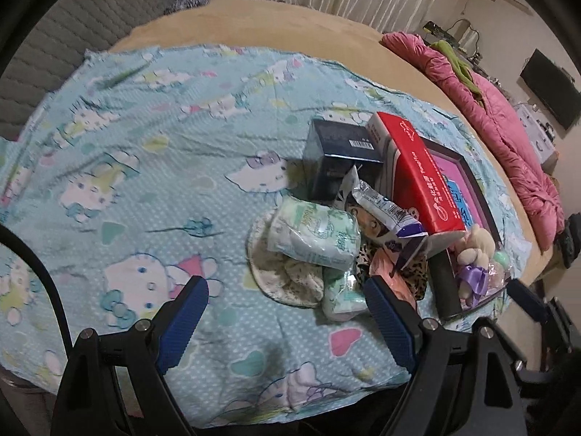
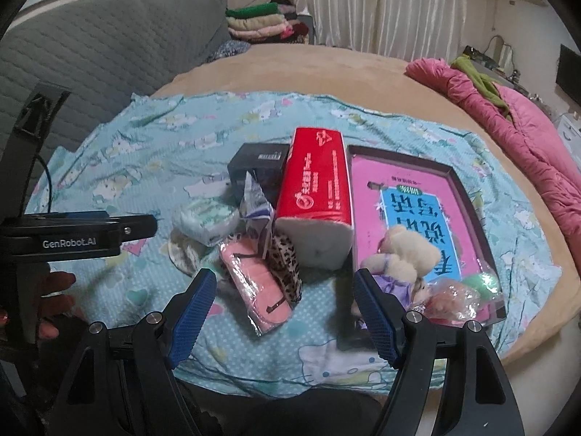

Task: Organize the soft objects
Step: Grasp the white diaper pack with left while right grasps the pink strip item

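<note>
Soft objects [image 2: 254, 254]: heaped mid-cloth on blue patterned cloth [image 2: 145, 145], beside red tissue pack [image 2: 316, 196] and pink tray [image 2: 457, 181]. Left gripper [image 1: 287, 290], right gripper [image 2: 283, 283]: both spread, empty, above pile.

Tan round bed [image 2: 290, 69], grey quilted headboard [image 2: 109, 47], pale curtains [image 2: 381, 3], folded clothes stack [image 2: 261, 21], wall-mounted screen [image 1: 550, 89]

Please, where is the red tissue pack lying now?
In the right wrist view the red tissue pack lies in the middle of the blue cartoon cloth, between the dark box on its left and the pink-lined tray on its right.
</note>
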`<state>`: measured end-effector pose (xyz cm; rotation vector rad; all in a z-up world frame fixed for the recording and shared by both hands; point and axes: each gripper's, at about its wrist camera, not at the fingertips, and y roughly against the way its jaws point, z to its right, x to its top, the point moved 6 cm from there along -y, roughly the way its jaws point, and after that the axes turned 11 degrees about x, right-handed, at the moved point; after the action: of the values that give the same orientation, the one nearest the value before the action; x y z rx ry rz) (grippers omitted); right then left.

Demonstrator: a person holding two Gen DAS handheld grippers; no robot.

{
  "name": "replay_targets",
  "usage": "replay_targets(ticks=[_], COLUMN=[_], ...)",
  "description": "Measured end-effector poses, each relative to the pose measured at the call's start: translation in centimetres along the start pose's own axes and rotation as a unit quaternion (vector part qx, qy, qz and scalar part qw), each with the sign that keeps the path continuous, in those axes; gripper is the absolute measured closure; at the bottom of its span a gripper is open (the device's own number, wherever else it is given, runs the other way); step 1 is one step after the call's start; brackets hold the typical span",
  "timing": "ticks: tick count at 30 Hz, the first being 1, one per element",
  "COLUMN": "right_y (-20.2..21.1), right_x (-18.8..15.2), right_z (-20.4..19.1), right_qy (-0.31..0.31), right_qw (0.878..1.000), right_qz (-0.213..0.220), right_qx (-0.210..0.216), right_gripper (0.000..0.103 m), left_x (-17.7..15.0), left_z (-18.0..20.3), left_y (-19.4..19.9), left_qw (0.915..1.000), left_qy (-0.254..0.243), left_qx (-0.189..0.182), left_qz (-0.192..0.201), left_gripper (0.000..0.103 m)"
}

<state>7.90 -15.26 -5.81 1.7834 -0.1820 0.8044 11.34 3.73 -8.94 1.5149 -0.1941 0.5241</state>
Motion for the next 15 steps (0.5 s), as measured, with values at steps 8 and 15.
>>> replay_targets(ticks=[8, 15], right_y=[-1.9, -3.8], right_x=[-0.5, -0.8], right_z=[0.1, 0.2], right_qy=[-0.009, -0.013], right_qw=[1.000, 0.999], right_qz=[-0.026, -0.050], right_qx=[0.005, 0.009], right_gripper=[0.024, 0.024], left_x=[1.9, 2.7], left_z=[2.7, 4.8], left_y=[-2.4, -5.1], left_qw=[0.9983, 0.9938], left_qy=[-0.058, -0.110], left_qx=[0.000, 0.015], left_qz=[0.004, -0.012], left_gripper=[0.015, 0.015])
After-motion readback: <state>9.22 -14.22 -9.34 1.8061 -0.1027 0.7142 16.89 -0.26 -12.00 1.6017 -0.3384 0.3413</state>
